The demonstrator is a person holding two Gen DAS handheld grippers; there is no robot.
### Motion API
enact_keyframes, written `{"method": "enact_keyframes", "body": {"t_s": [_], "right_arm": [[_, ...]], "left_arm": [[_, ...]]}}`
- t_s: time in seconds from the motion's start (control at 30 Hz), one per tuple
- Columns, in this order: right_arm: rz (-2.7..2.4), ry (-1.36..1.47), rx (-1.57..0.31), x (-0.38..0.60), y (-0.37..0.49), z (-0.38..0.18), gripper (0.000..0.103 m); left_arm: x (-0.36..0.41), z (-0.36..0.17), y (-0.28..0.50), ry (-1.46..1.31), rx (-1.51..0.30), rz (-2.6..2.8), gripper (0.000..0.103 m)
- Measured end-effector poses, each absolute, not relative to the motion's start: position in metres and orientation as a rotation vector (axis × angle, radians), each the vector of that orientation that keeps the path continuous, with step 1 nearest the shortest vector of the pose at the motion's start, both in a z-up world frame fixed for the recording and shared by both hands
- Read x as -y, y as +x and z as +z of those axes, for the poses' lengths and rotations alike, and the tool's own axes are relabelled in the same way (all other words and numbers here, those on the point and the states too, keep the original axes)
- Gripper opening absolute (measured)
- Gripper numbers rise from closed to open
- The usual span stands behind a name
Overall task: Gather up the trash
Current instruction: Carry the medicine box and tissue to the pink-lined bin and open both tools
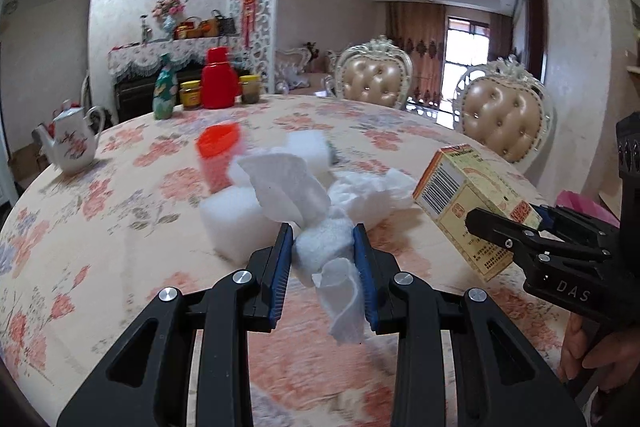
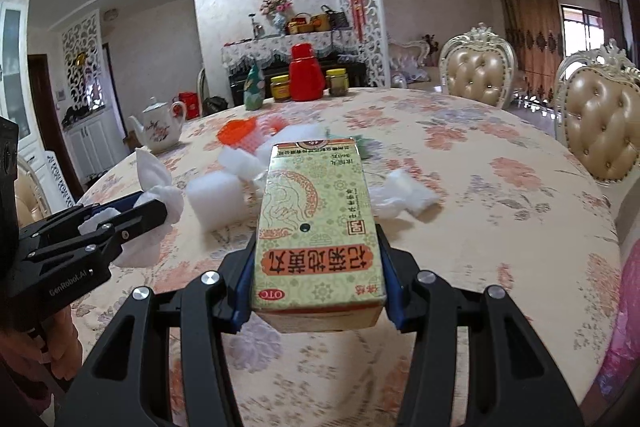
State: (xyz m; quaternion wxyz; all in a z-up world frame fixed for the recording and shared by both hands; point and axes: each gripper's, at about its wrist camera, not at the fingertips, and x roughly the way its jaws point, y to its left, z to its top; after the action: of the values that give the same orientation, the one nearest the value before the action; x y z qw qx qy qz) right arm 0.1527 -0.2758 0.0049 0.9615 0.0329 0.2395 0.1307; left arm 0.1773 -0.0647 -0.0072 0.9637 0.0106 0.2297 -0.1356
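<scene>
A tissue point(image 1: 320, 247) was clamped by the left gripper point(image 1: 324, 227), a box point(image 2: 320, 223) by the right gripper point(image 2: 318, 247); foam blocks point(image 1: 236, 223) and a red cup point(image 1: 218, 151) were left beyond on the table point(image 1: 120, 227).

- Left tongs point(image 1: 324, 247) grip a tissue wad point(image 1: 326, 245) above the table point(image 1: 100, 227).
- Right tongs point(image 2: 316, 259), to their right, clamp the medicine box point(image 2: 316, 223).
- Foam blocks point(image 1: 236, 223) and another tissue point(image 1: 372, 195) lie on the table between and behind them.
- Teapot point(image 1: 72, 143) sits far left; thermos point(image 1: 218, 79) and jars point(image 1: 190, 95) line the back edge.
- Two chairs point(image 1: 502, 115) stand beyond the table's right side.
</scene>
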Motion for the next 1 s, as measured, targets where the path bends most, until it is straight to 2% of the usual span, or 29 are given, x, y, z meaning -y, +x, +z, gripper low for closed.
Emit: {"method": "enact_keyframes", "body": {"t_s": [0.33,1.0], "right_arm": [[0.117,0.097,-0.438,0.344,0.134,0.008,0.05],[-0.376,0.16,-0.409,0.53,0.051,-0.001,0.05]], "left_arm": [[0.138,-0.002,0.19,0.113,-0.441,-0.408,0.031],[0.35,-0.007,0.195,0.137,-0.409,-0.89,0.031]]}}
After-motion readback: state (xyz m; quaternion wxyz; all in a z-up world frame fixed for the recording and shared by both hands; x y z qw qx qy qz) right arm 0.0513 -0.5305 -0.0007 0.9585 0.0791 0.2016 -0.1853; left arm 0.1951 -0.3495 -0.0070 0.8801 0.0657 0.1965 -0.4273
